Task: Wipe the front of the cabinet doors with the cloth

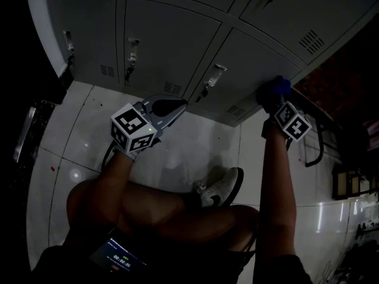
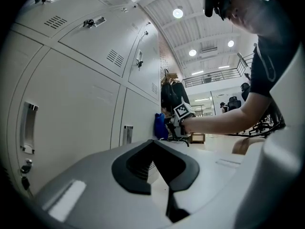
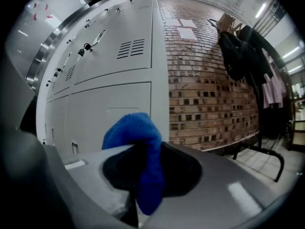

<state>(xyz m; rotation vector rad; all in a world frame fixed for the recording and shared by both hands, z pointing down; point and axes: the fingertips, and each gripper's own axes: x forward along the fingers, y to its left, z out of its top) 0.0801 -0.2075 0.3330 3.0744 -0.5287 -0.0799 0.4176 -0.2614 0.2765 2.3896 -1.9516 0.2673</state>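
Note:
Grey metal cabinet doors (image 1: 172, 40) with small handles and vent slots fill the top of the head view. My right gripper (image 1: 273, 102) is shut on a blue cloth (image 1: 276, 89) and holds it at the lower right cabinet door (image 3: 114, 109), near its right edge. In the right gripper view the blue cloth (image 3: 140, 151) bulges out from between the jaws. My left gripper (image 1: 172, 106) hangs shut and empty just short of the lower middle doors; in its own view the jaws meet with nothing between them, and the cloth (image 2: 160, 126) shows far off against the door.
A brick wall (image 3: 209, 80) stands right of the cabinet, with a coat rack and dark clothes (image 3: 243, 51) beside it. A person's bare knees and a shoe (image 1: 222, 188) rest on the white tiled floor (image 1: 77, 135). A phone screen (image 1: 118, 259) glows at the bottom.

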